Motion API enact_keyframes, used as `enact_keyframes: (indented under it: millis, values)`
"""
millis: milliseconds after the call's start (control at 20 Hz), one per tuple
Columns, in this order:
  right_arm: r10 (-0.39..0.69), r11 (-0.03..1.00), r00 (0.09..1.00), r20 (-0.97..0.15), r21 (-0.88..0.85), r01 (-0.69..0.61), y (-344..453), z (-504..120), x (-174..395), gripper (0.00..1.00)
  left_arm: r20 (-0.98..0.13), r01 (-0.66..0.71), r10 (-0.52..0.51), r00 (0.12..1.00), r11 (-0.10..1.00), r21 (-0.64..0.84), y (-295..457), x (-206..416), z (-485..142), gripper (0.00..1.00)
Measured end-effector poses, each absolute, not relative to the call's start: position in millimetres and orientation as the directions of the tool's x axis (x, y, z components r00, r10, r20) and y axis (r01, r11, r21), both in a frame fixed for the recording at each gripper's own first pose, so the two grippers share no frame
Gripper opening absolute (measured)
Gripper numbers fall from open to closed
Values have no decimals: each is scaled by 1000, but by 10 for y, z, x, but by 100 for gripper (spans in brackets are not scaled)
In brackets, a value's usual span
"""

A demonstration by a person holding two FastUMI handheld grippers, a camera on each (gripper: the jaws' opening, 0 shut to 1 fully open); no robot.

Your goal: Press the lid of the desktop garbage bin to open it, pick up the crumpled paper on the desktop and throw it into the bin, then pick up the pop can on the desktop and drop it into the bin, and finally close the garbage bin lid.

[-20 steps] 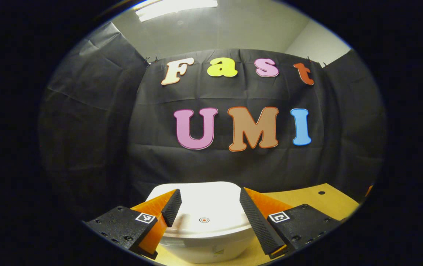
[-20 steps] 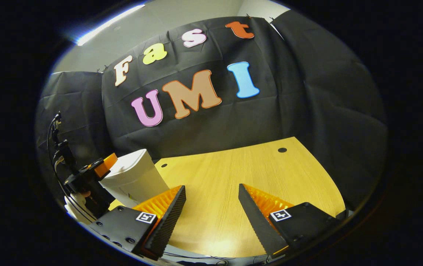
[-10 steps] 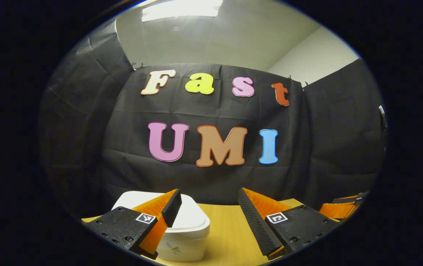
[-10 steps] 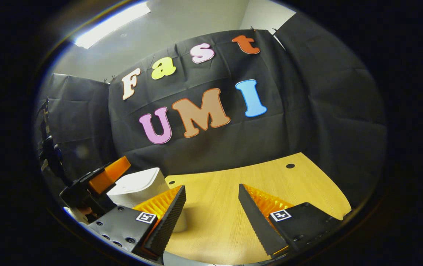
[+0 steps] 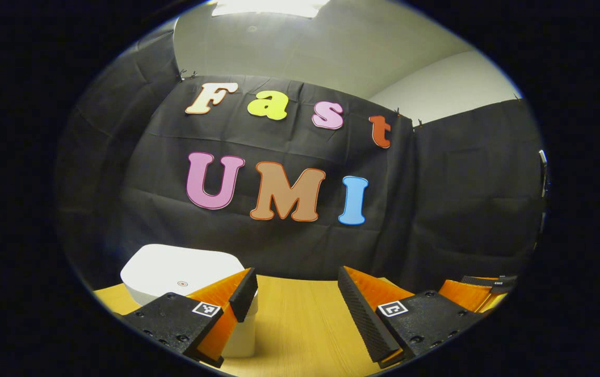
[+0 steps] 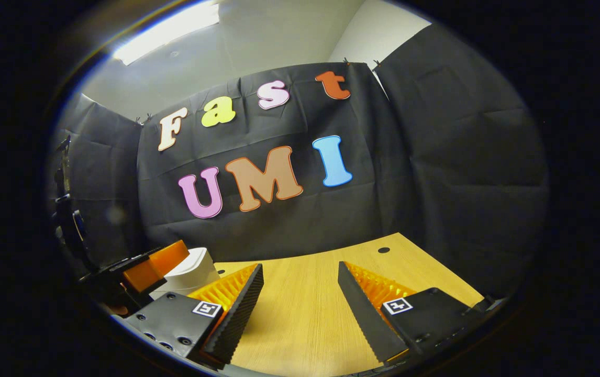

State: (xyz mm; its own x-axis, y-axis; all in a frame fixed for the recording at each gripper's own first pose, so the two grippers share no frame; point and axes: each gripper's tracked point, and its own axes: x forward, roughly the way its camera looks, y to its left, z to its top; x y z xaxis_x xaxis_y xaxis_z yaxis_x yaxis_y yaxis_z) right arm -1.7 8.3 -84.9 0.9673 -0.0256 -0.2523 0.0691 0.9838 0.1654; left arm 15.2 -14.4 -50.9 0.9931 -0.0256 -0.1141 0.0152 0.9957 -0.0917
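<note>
Left gripper view: bench (image 5: 300,324), pale wood, runs back to the booth's black cloth wall. Bin (image 5: 185,277) is next in size: white plastic, rounded box, standing upright on the bench at lower left, just beyond the left finger. Lid (image 5: 179,269) sits flat on top, looks closed, w/ a small round mark near its centre. Judging by looks, it's light, stiff, smooth plastic, so prob slides or tips if pushed sideways; press straight down on the lid, near the mark, not at the rim. Long axis looks vertical, top facing up; which side the hinge is on can't be told.

Left gripper (image 5: 295,303): fingers apart, nothing between, held above the bench right of the bin.

Right gripper view: right gripper (image 6: 300,303) also spread wide, empty, over bare bench. Bin shows at far left, partly hidden behind the left gripper.

Right gripper's tip pokes in at lower right of left gripper view.
</note>
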Motion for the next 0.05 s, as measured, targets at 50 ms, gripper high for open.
enact_keyframes:
  millis: [50]
  values:
    - [-33,984,967,-253,164,76,75,-850,-24,95,-124,21,-35,992,994,-111,-155,169,-559,93]
